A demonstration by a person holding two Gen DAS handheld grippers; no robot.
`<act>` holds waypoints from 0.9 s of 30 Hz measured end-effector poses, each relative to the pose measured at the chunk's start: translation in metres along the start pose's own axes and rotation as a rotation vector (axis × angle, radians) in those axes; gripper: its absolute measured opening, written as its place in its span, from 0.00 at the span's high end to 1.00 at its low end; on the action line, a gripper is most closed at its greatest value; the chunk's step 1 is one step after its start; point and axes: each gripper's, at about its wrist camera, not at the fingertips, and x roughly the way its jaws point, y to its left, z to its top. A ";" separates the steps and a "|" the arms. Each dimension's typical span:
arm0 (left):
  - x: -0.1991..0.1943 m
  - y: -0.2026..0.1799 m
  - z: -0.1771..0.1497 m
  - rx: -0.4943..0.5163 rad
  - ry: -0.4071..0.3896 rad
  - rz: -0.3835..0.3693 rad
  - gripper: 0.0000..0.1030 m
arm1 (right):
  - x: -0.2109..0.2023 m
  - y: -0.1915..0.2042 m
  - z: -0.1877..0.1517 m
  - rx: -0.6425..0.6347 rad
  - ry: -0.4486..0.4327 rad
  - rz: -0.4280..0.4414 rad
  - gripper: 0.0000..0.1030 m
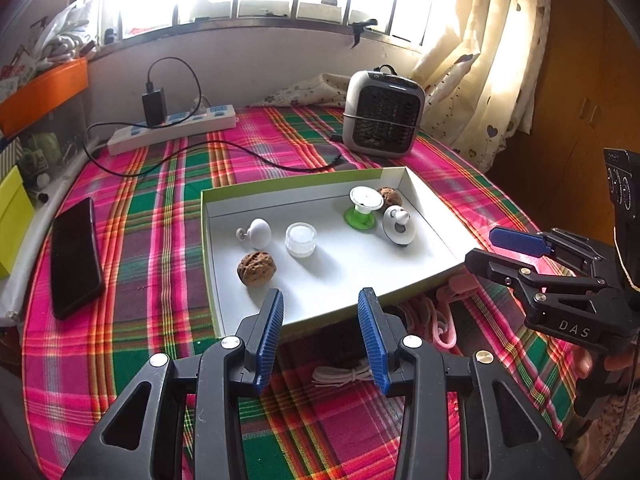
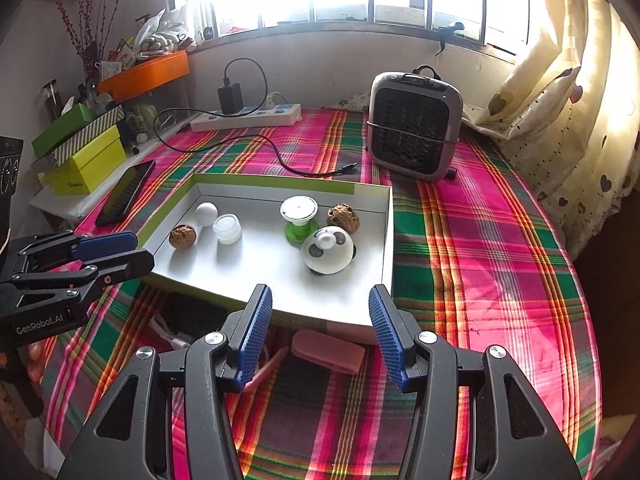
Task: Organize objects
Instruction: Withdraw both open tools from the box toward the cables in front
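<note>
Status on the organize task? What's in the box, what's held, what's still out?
Done: six small items sit in the white box, including two walnuts, a panda toy and a green spool. In hand: nothing; left gripper and right gripper are both open and empty. Left: pink item and white cable lie on the cloth outside the box.

In tray (image 1: 432, 276): 2 walnuts (image 1: 256, 270); 1 white knob (image 1: 258, 233); 1 clear jar (image 1: 301, 239); 1 green spool (image 1: 362, 208); 1 panda toy (image 1: 397, 224). Outside: 1 phone (image 1: 76, 256); 1 heater (image 1: 383, 114); 1 power strip (image 1: 172, 128); 2 grippers (image 1: 320, 312).

walnut (image 1: 256, 269) inside white tray (image 1: 420, 196)
</note>
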 end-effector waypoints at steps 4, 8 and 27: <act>0.001 -0.001 -0.008 0.004 0.017 -0.019 0.64 | -0.001 -0.001 -0.008 0.007 0.011 -0.007 0.50; 0.004 -0.002 -0.014 0.003 0.034 -0.041 0.64 | -0.001 -0.002 -0.015 0.022 0.018 -0.003 0.50; 0.022 -0.012 -0.032 0.070 0.099 -0.094 0.61 | 0.007 0.010 -0.035 0.026 0.065 0.036 0.50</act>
